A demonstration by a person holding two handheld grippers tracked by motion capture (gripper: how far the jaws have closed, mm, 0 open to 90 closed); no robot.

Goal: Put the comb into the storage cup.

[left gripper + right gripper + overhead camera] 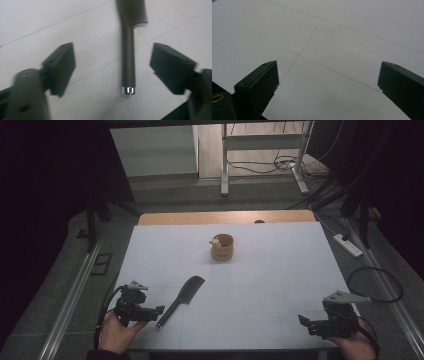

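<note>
A black comb [182,299] lies flat on the white table sheet [280,270], its handle pointing toward the front left. My left gripper [156,311] is at the handle's end, held by a hand. In the left gripper view the comb's handle [128,57] lies between the jaws of my left gripper [113,53], which stand wide apart and do not touch it. My right gripper [306,321] rests near the front right corner, open; the right gripper view has my right gripper [328,67] over bare white sheet.
A small wooden cup [222,247] with a pale figure [216,241] on its rim stands at the middle back. Beyond it runs the table's wooden far edge [225,216]. A power strip [347,245] and a cable loop [375,282] lie to the right.
</note>
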